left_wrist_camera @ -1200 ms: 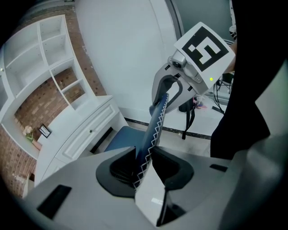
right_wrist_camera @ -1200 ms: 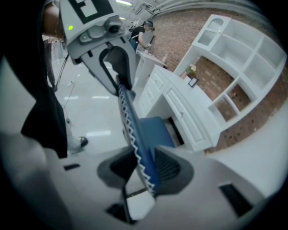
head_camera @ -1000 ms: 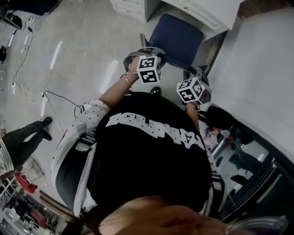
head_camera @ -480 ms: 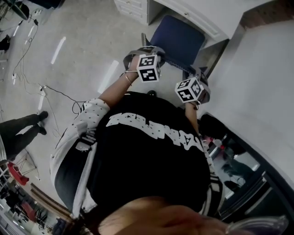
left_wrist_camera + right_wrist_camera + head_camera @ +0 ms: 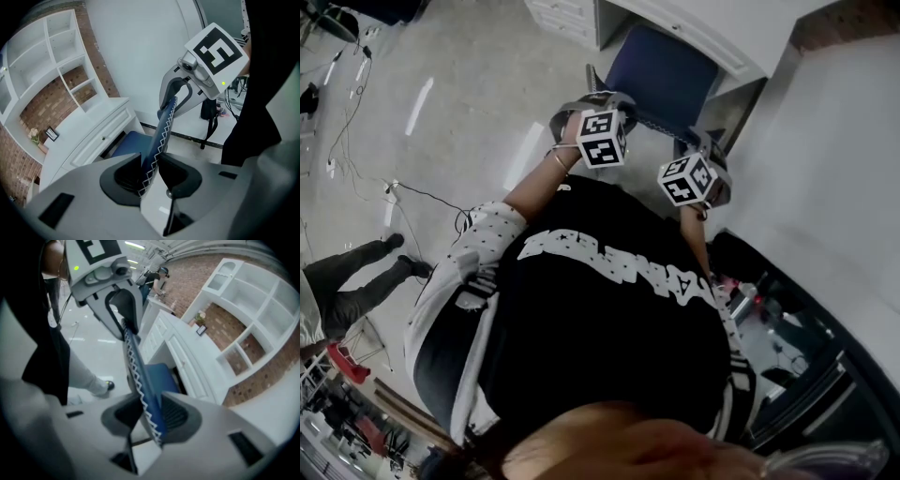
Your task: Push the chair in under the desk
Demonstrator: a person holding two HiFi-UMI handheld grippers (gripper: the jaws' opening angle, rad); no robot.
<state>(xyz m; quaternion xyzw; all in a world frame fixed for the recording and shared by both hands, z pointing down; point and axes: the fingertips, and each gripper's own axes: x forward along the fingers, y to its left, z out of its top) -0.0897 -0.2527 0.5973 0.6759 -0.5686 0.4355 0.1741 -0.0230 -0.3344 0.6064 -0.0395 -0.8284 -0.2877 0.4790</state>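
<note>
- Chair [image 5: 661,73]: the seat sits further under the desk [image 5: 712,33] than a second ago. The desk's front edge now covers more of the seat's far side, while the near part is still out over the floor.
- Backrest [image 5: 161,133]: a thin, dark blue panel with a smooth skin and white zigzag stitching along its edge. The seat is a rounded blue cushion.
- Left gripper [image 5: 150,165]: jaws clamped on the backrest's top edge, with a dark pad on either side of it.
- Right gripper [image 5: 157,416]: jaws likewise closed on the same edge, further along it. Both grippers have gone toward the desk with the chair, and neither grip has changed.
- Marker cubes [image 5: 602,139]: white with black square patterns, no readable words.
- The desk is painted white, with panelled drawer fronts and small knobs. White open shelves [image 5: 56,51] stand above it against a red brick wall [image 5: 28,112].
- Floor [image 5: 469,84]: pale grey and glossy, with strip-light reflections and thin cables [image 5: 412,197] trailing across it.
- The person's black top [image 5: 609,309] carries white lettering that is not legible from this angle.
- A bystander's dark legs [image 5: 366,272] at the left edge have changed stance.
</note>
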